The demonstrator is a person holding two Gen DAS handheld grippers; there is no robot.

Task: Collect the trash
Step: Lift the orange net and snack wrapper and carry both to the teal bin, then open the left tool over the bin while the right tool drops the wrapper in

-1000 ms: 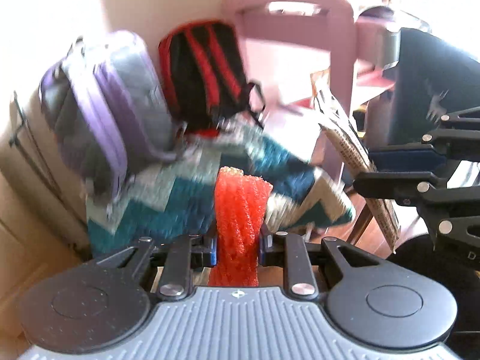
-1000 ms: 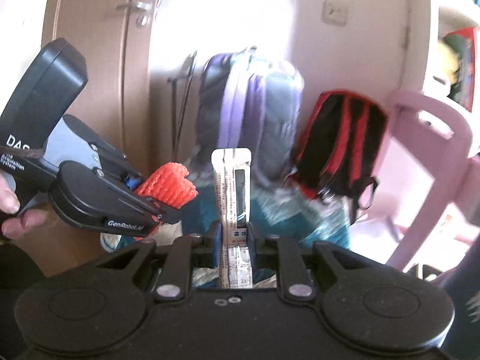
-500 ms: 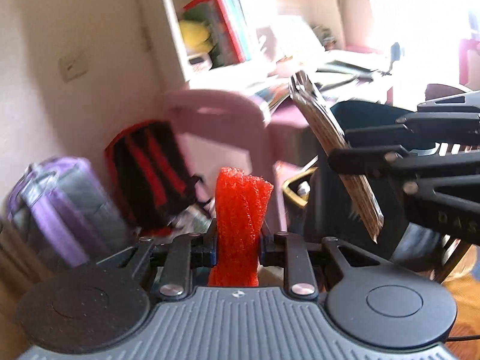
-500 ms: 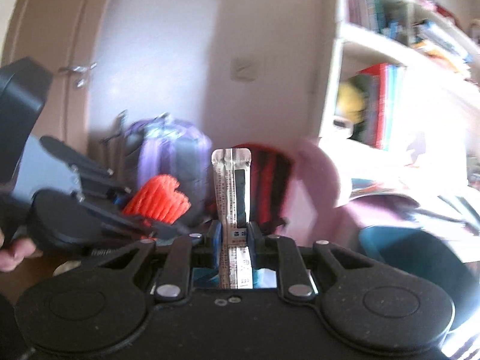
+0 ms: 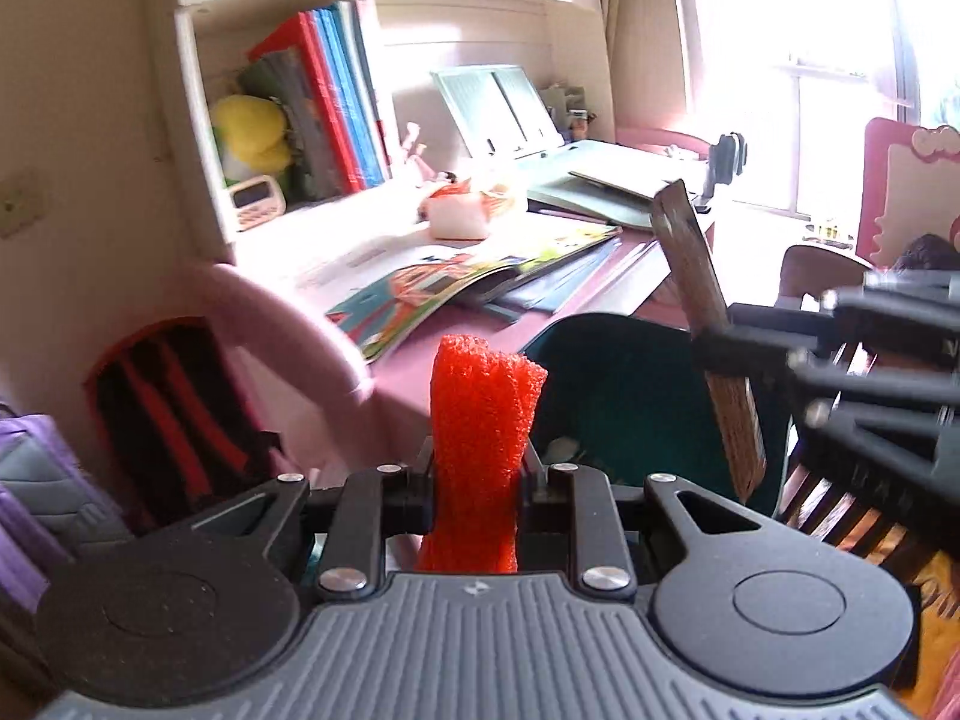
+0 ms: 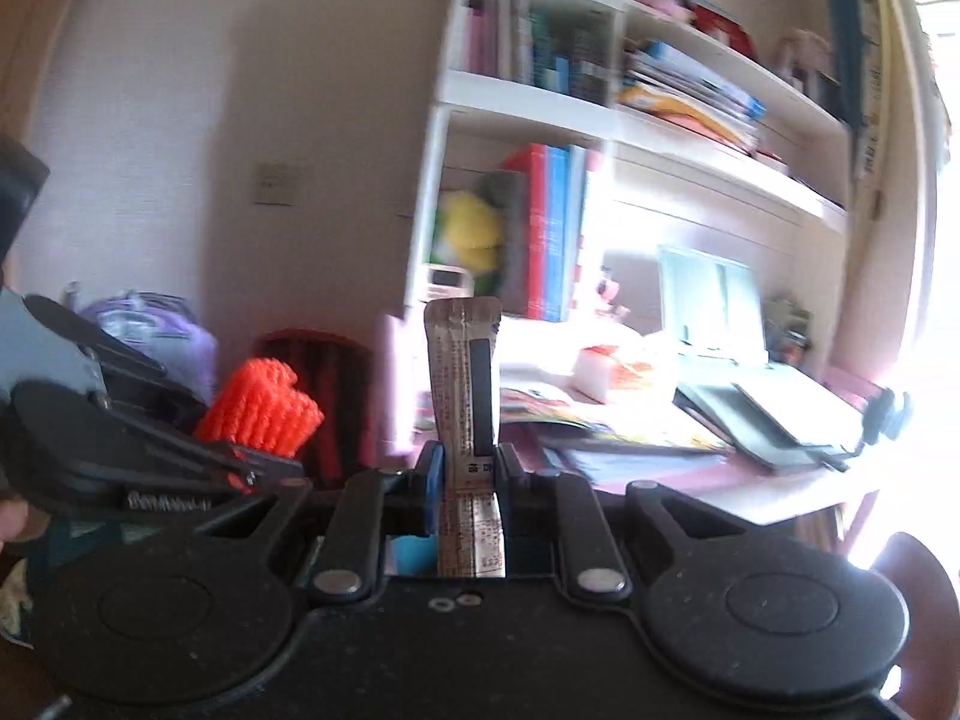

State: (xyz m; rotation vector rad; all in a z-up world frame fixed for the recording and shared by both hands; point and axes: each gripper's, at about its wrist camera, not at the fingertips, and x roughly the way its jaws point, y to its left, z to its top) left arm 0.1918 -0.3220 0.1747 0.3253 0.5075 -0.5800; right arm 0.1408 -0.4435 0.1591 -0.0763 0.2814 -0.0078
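My left gripper [image 5: 477,468] is shut on an orange foam net sleeve [image 5: 483,414] that stands upright between its pads. My right gripper [image 6: 468,468] is shut on a flat silver wrapper [image 6: 465,384] with printed text and a dark stripe. From the left wrist, the right gripper [image 5: 714,348] reaches in at the right edge with the wrapper [image 5: 696,276] tilted in its pads. From the right wrist, the left gripper [image 6: 264,468] sits at the lower left with the orange foam [image 6: 264,408] poking out. A dark teal bin [image 5: 624,396] stands just beyond the foam.
A pink desk [image 5: 432,336] carries open picture books [image 5: 456,282], a book stand [image 5: 498,108] and a white box [image 5: 459,219]. White shelves [image 6: 528,96] hold books and a yellow plush toy [image 5: 249,132]. A red-and-black backpack [image 5: 174,414], a purple backpack [image 5: 36,480] and a pink chair back [image 5: 288,324] stand at the left.
Both grippers have swung up and to the right, from the backpacks and patterned blanket to the desk, shelves and teal bin. Each keeps its hold on its piece of trash.
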